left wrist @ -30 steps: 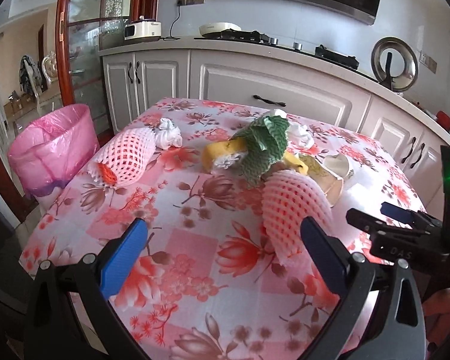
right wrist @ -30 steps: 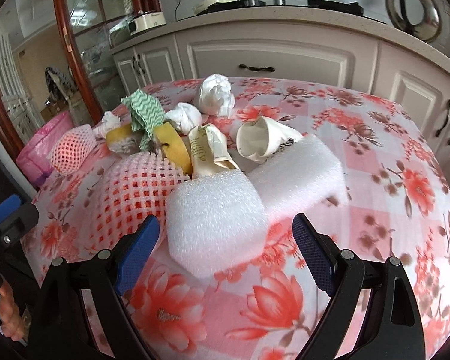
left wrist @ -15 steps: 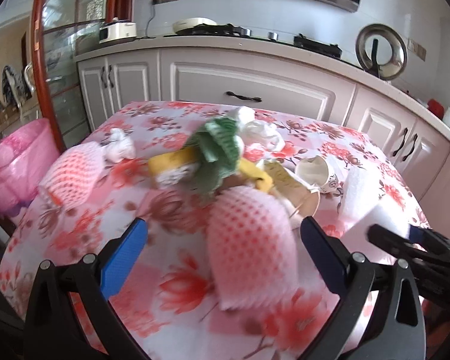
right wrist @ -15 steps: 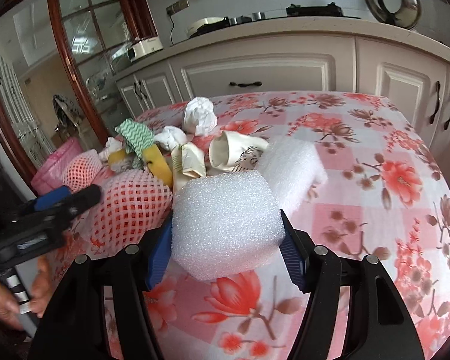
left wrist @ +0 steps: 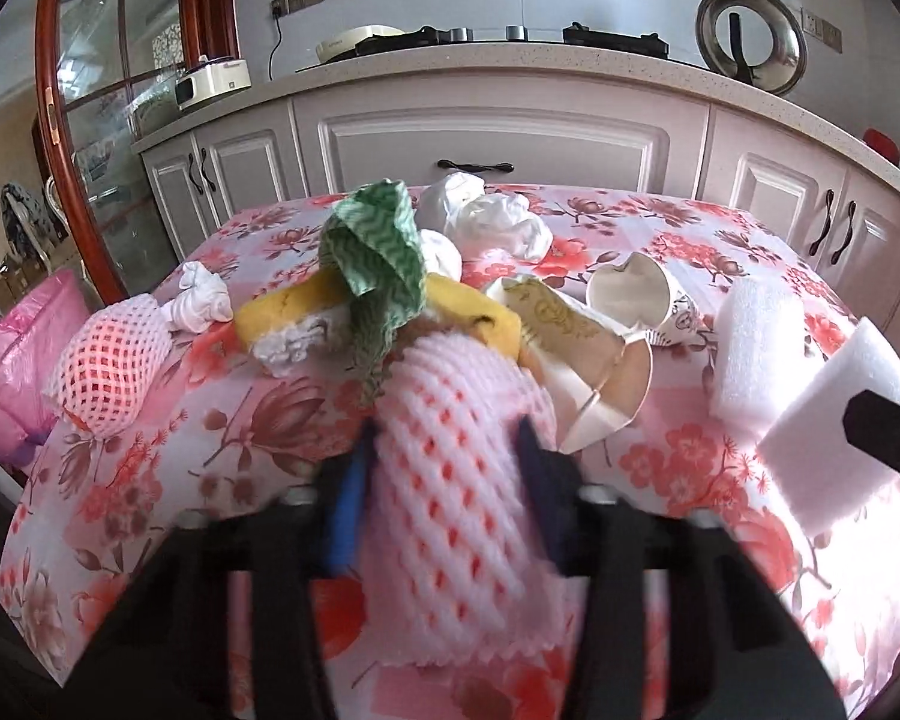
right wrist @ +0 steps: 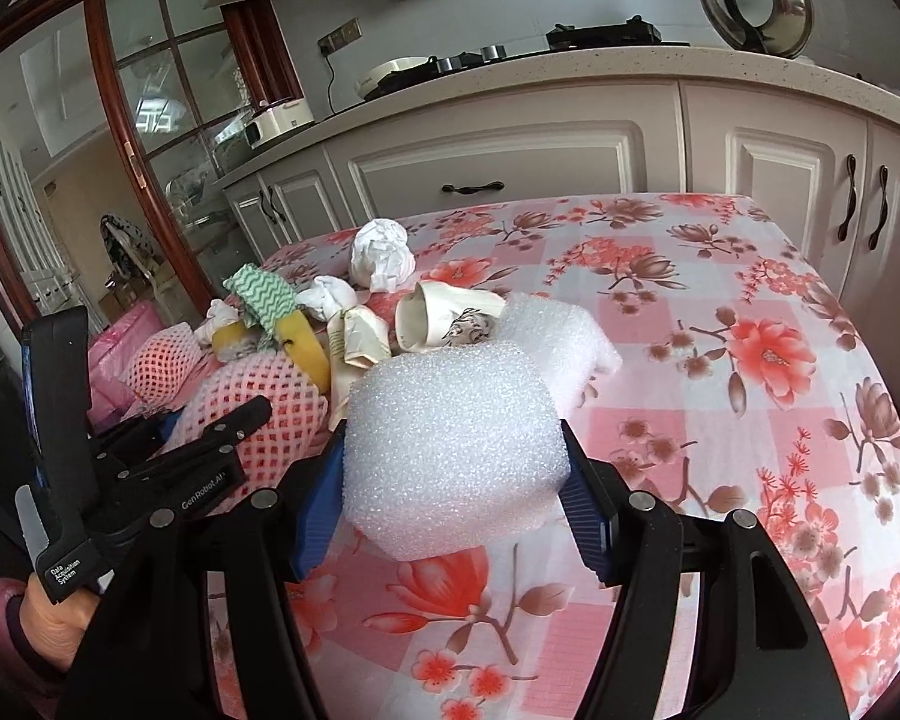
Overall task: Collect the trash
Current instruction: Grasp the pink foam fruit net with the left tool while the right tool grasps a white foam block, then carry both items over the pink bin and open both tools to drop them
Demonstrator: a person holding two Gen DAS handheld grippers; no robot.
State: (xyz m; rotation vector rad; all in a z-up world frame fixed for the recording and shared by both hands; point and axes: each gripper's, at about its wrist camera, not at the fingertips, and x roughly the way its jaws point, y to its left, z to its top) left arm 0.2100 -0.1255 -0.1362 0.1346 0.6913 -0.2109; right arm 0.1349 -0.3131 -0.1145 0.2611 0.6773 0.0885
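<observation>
My left gripper (left wrist: 444,498) is shut on a pink foam fruit net (left wrist: 456,480) at the near side of the floral table (left wrist: 222,438). My right gripper (right wrist: 453,468) is shut on a white foam block (right wrist: 450,450) and holds it just above the cloth. That block also shows at the right of the left wrist view (left wrist: 840,420). The left gripper and its net show in the right wrist view (right wrist: 258,402). A pink-lined trash bin (left wrist: 12,360) stands beside the table's left edge.
A heap lies mid-table: a green zigzag cloth (left wrist: 378,258), a yellow sponge (left wrist: 294,312), crumpled white paper (left wrist: 498,222), crushed paper cups (left wrist: 630,300), a second pink net (left wrist: 114,360) and a second foam piece (left wrist: 750,348). Kitchen cabinets (left wrist: 486,144) stand behind.
My left gripper has swung right over the near pink net and closed on it. My right gripper closed on the white foam block and has lifted it slightly.
</observation>
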